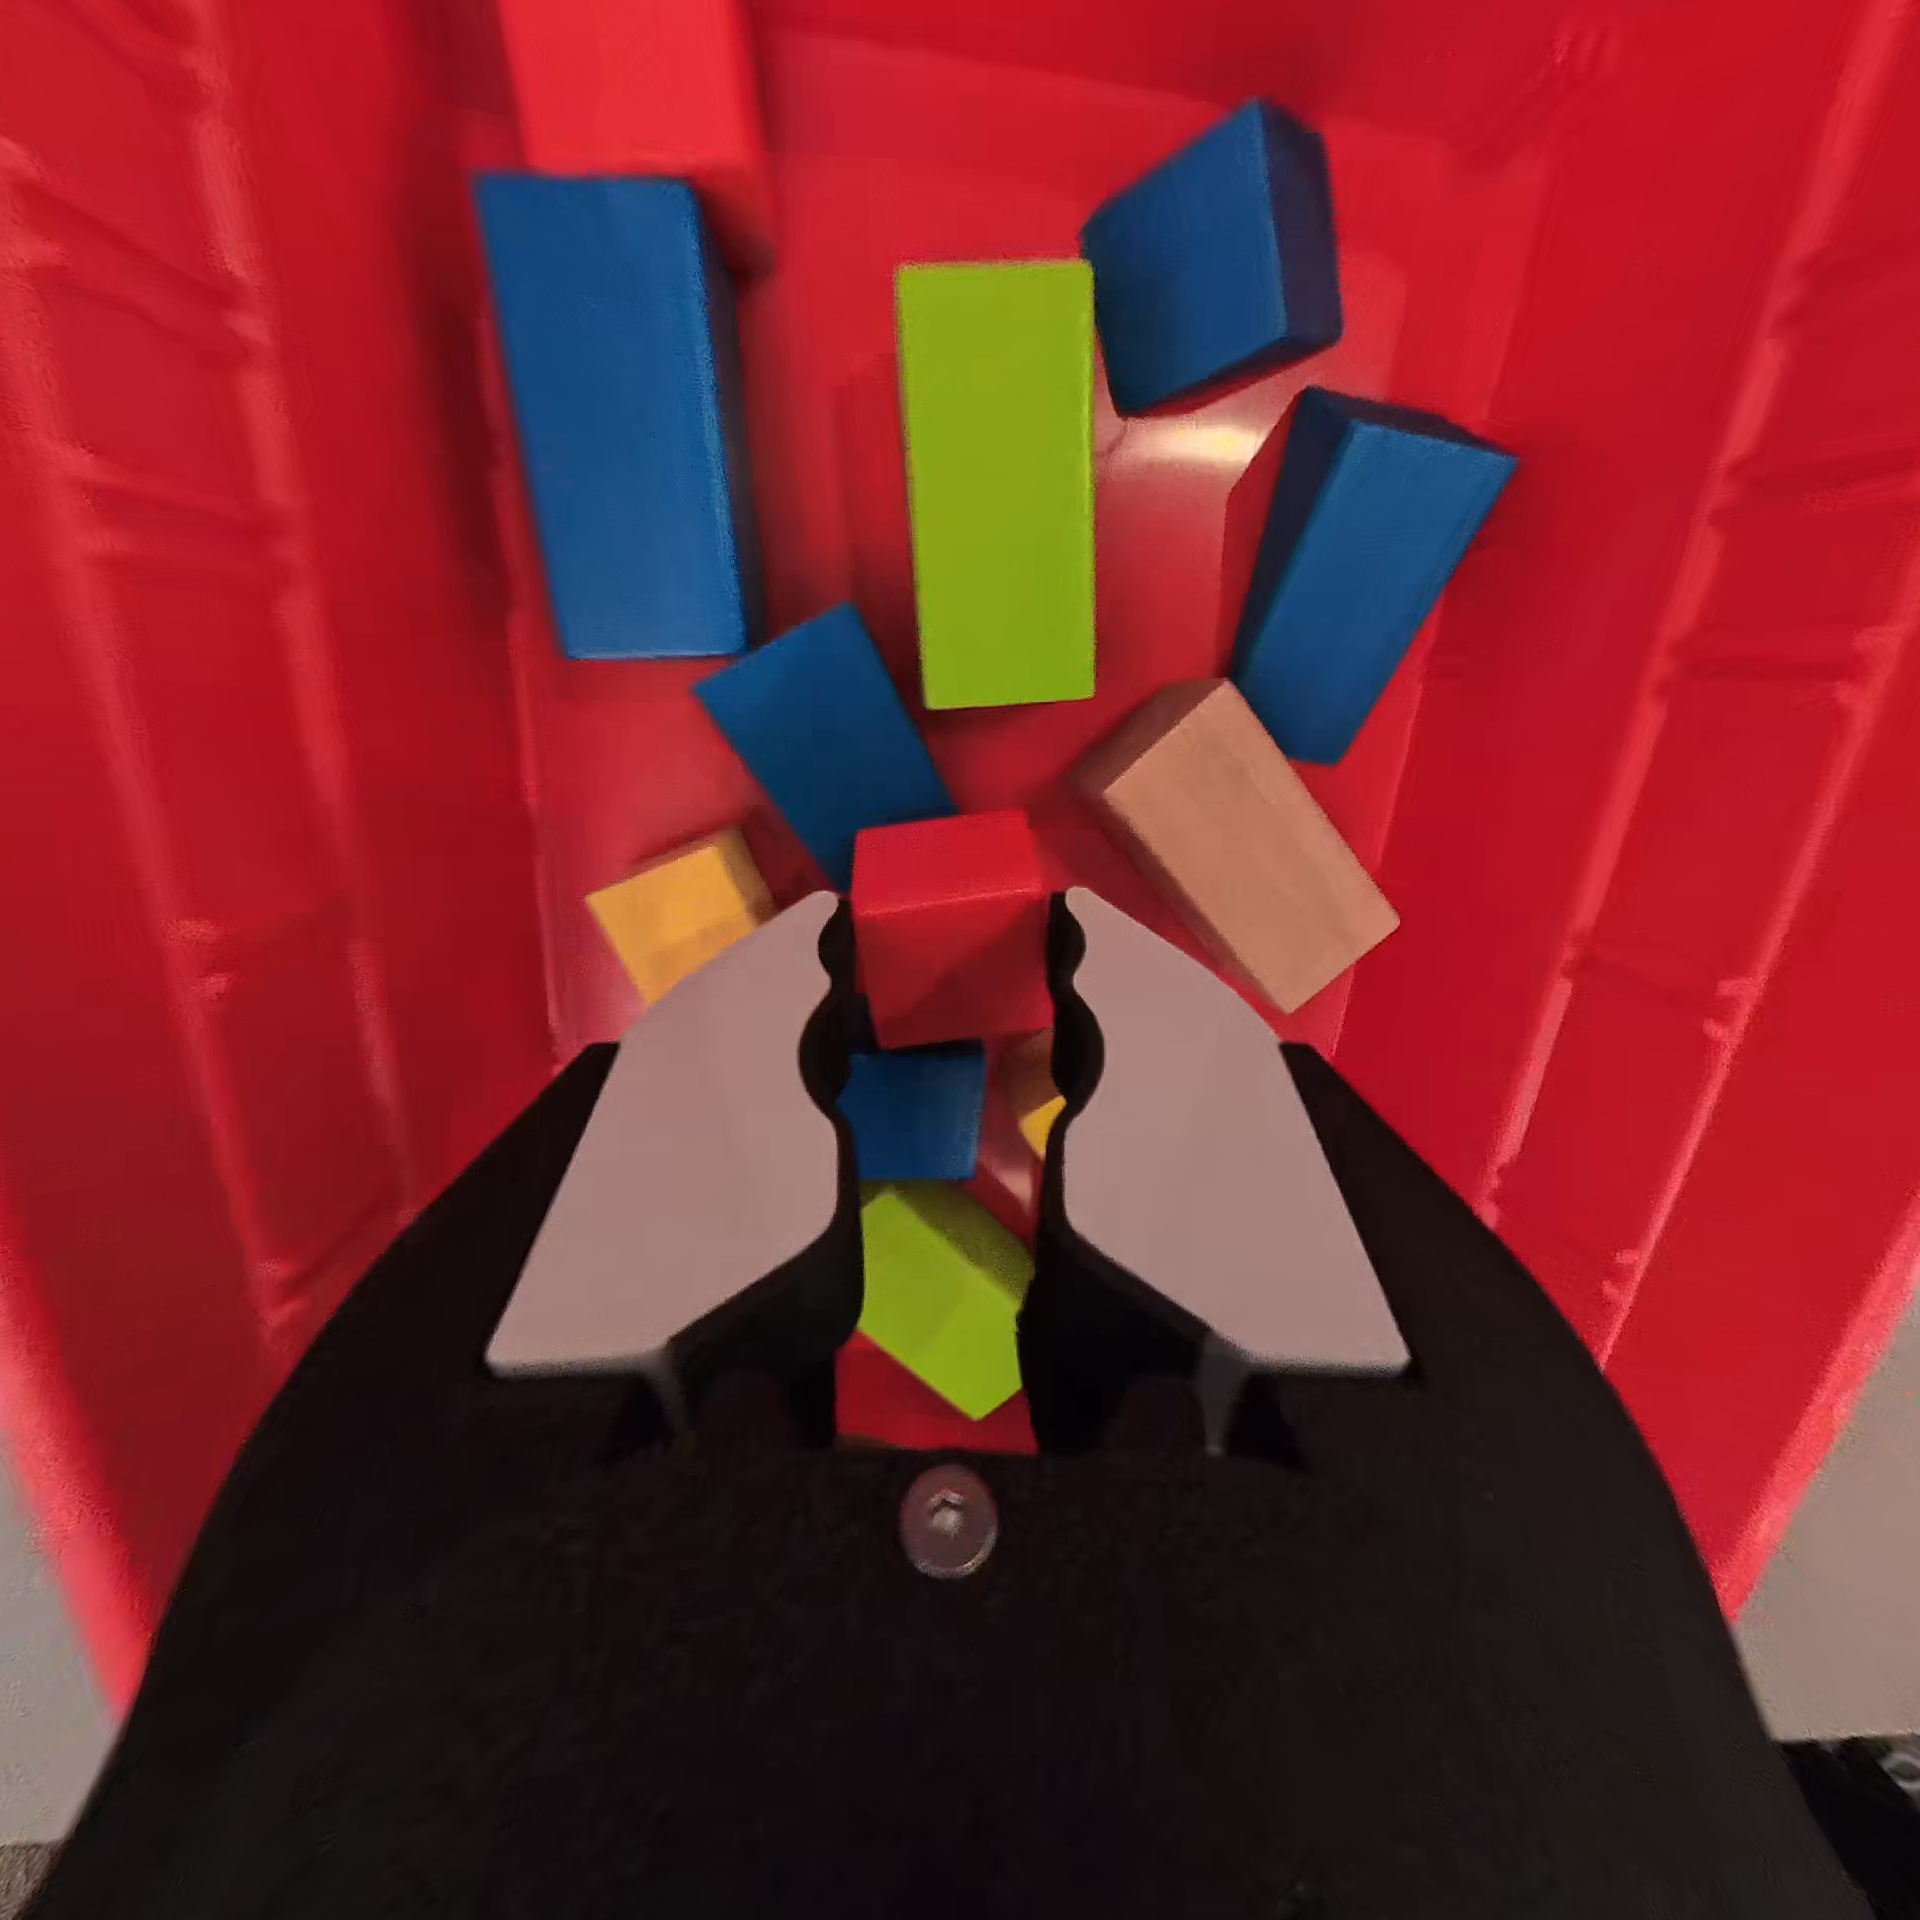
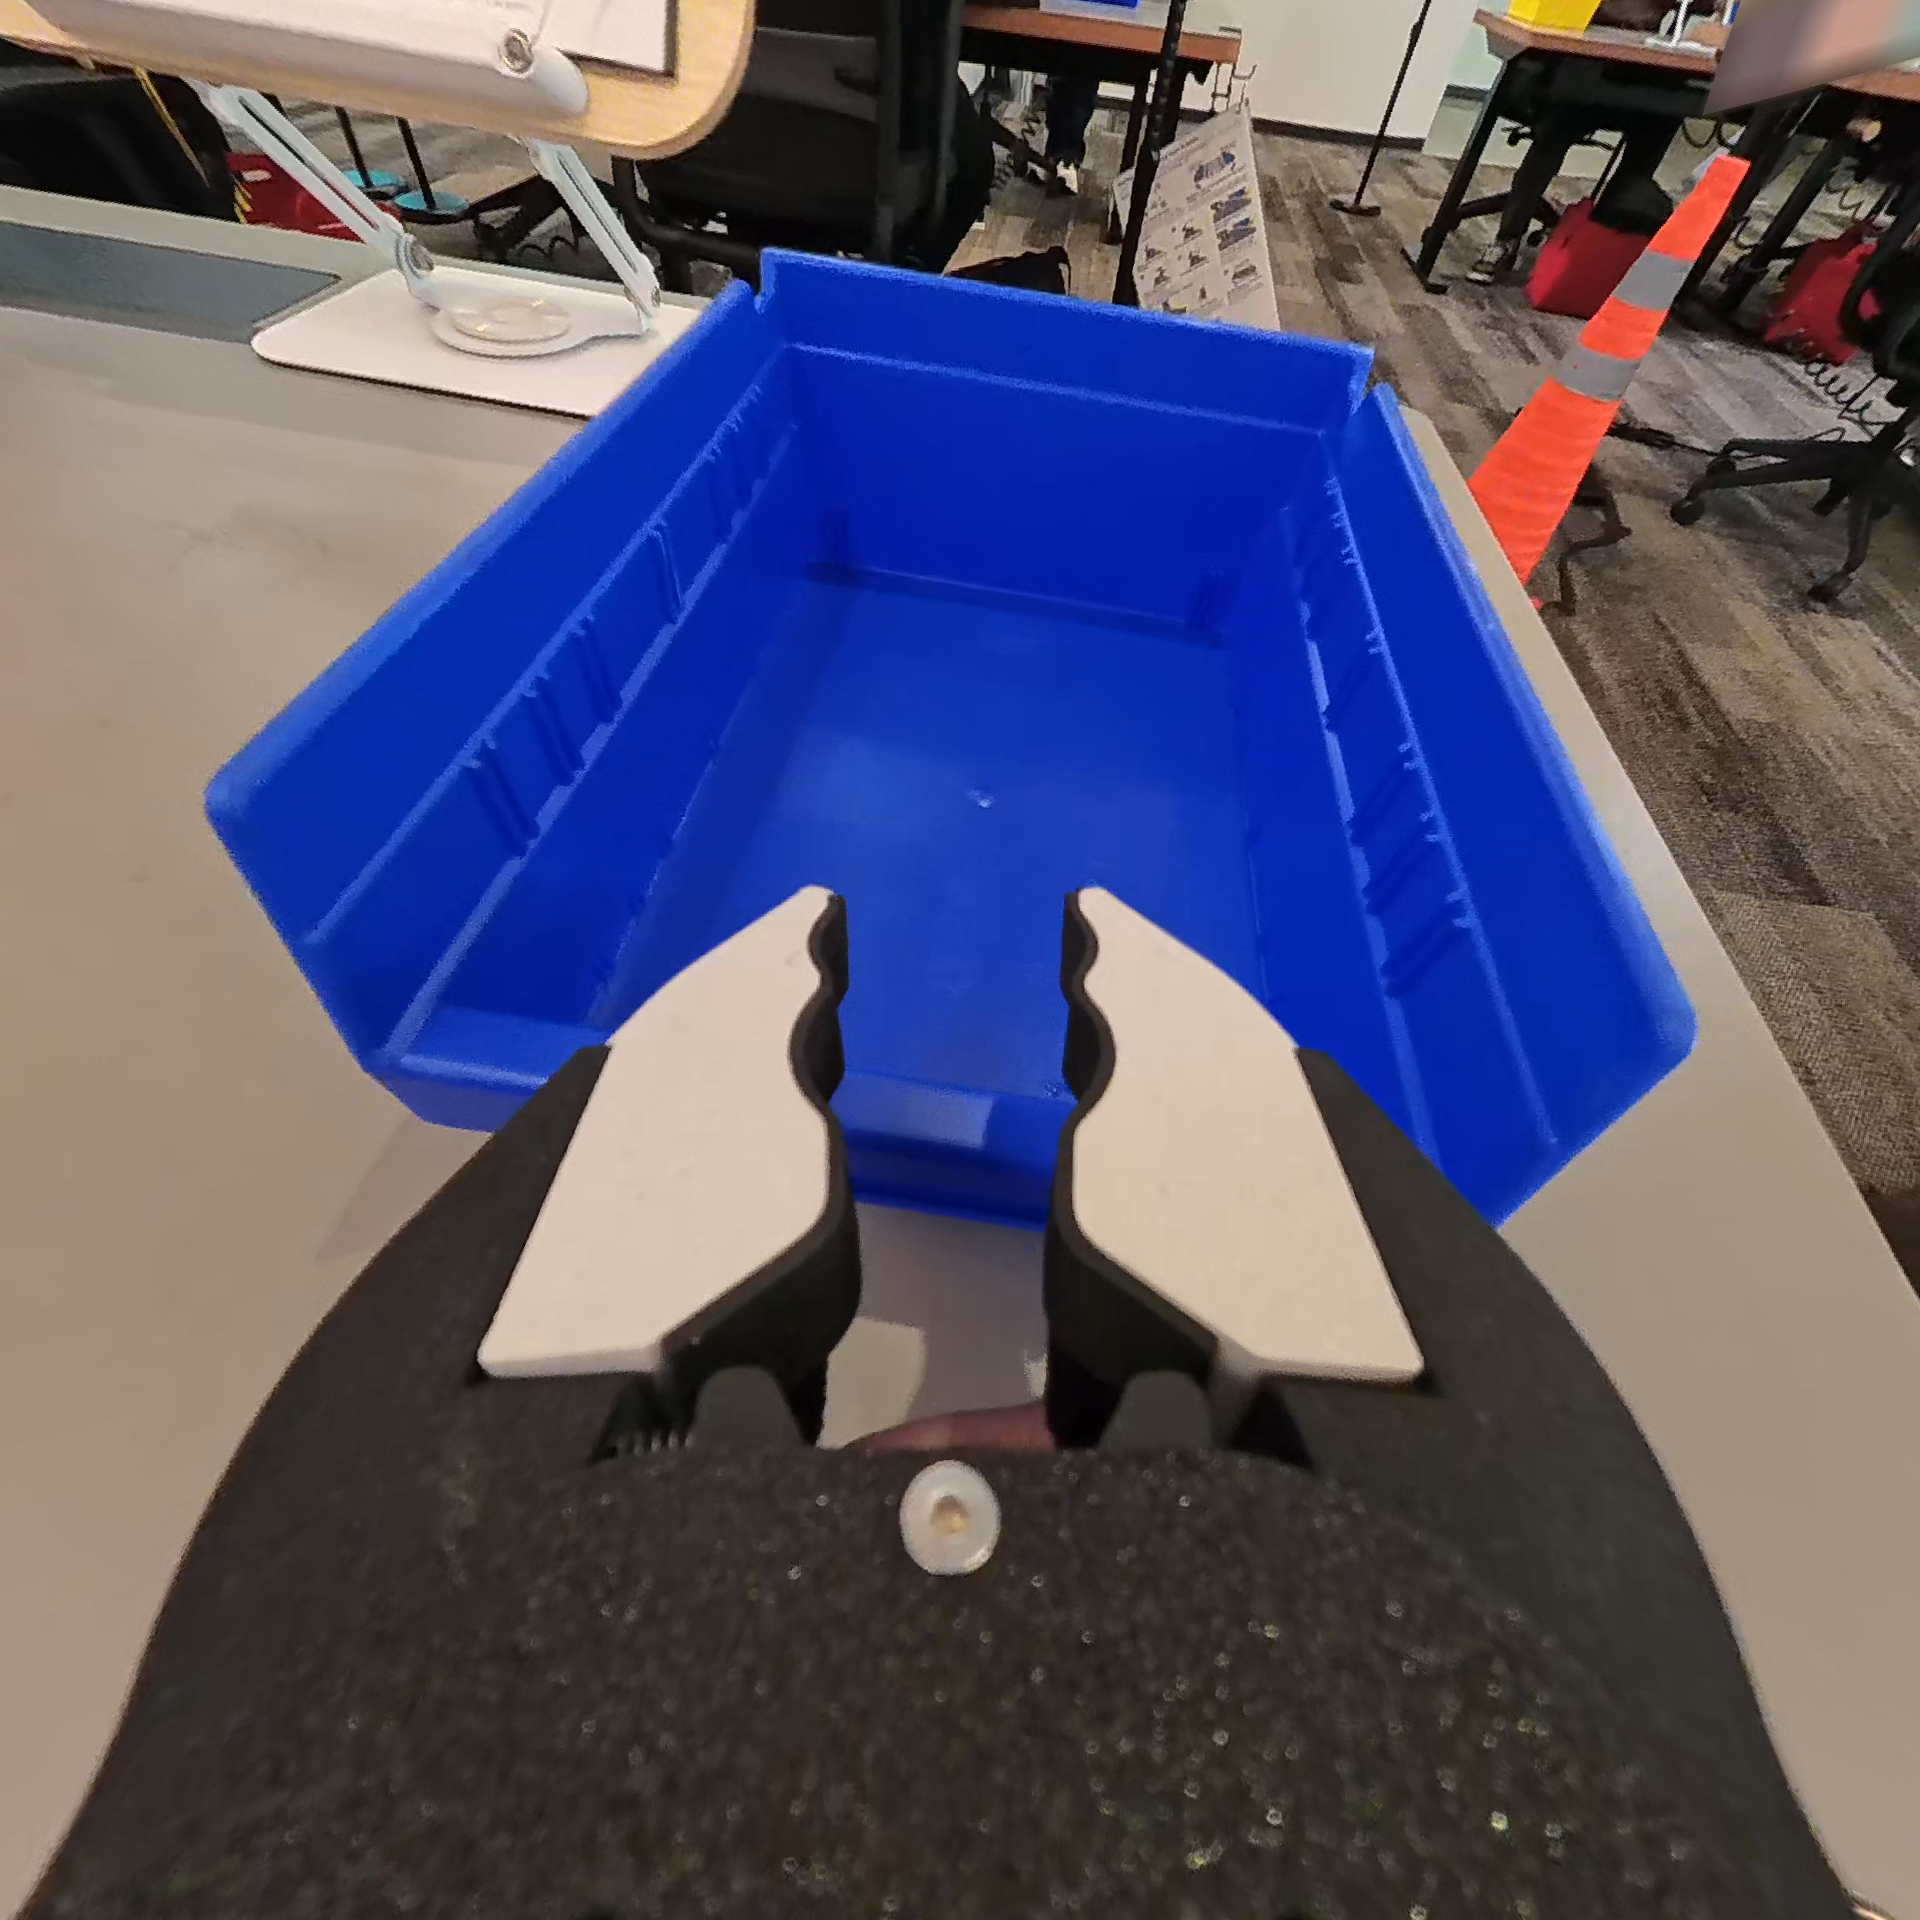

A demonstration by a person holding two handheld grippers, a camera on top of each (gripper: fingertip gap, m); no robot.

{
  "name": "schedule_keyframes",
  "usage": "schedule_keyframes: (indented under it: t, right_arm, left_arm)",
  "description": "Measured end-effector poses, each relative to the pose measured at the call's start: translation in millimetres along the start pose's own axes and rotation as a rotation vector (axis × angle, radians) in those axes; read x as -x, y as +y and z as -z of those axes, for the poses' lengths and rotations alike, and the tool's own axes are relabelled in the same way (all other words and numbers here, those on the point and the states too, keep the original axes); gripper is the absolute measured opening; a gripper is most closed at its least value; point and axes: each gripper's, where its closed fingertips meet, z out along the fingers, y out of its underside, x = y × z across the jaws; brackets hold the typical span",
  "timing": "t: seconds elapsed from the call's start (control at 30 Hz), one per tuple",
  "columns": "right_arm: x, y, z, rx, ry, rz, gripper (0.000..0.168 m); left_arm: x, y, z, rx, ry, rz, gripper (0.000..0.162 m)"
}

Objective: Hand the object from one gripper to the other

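Note:
In the left wrist view my left gripper (image 1: 948, 909) points down into a red bin (image 1: 260, 727) that holds several coloured wooden blocks. Its jaws are closed on a small red block (image 1: 951, 966), and both pads touch the block's sides. The view is blurred by motion. In the right wrist view my right gripper (image 2: 951, 914) is open and empty. It hovers over the near end of an empty blue bin (image 2: 520, 748) on a grey table (image 2: 156, 935). Neither gripper shows in the other's view.
In the red bin lie a long green block (image 1: 997, 478), several blue blocks (image 1: 613, 416), a tan block (image 1: 1236, 842) and a yellow block (image 1: 675, 914). A white stand (image 2: 468, 312) is behind the blue bin. An orange cone (image 2: 1590, 384) and chairs stand on the floor to the right.

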Motion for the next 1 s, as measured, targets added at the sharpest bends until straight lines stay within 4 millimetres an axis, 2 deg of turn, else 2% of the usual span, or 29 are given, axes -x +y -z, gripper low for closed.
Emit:
schedule_keyframes:
  t: [0.1, 0.2, 0.3, 0.4, 0.5, 0.63, 0.7, 0.77, 0.87, 1.0]
  right_arm:
    - [10, -4, 1, -0.032, -0.032, 0.008, 0.039]
    - [30, -15, 6, -0.082, -0.104, 0.029, 0.039]
    - [56, -45, 21, -0.191, -0.187, 0.063, 0.039]
    - [103, -87, 42, -0.318, -0.403, -0.013, 0.039]
    - [169, -105, 53, -0.298, -0.713, -0.099, 0.039]
    - [260, -106, 49, -0.105, -1.094, -0.259, 0.056]
    - [294, -101, 39, 0.011, -1.199, -0.339, 0.067]
    - [320, -99, 33, 0.07, -1.281, -0.39, 0.068]
    - [341, -93, 27, 0.117, -1.367, -0.464, 0.07]
    - [341, -89, 23, 0.106, -1.435, -0.585, 0.064]
  left_arm:
    - [6, -9, 25, -0.081, 0.147, 0.036, 0.035]
    - [-13, -15, 66, -0.18, 0.521, 0.1, 0.035]
    - [-36, -6, 107, -0.262, 0.85, 0.089, 0.035]
    - [-67, 15, 137, -0.291, 1.128, 0.041, 0.035]
    - [-109, 41, 161, -0.283, 1.357, -0.058, 0.034]
    - [-177, 74, 168, -0.288, 1.463, -0.25, 0.034]
    - [-209, 90, 172, -0.306, 1.505, -0.337, 0.034]
    - [-235, 103, 173, -0.341, 1.528, -0.423, 0.034]
    - [-259, 117, 167, -0.393, 1.562, -0.461, 0.034]
    - [-274, 133, 153, -0.372, 1.572, -0.459, 0.034]
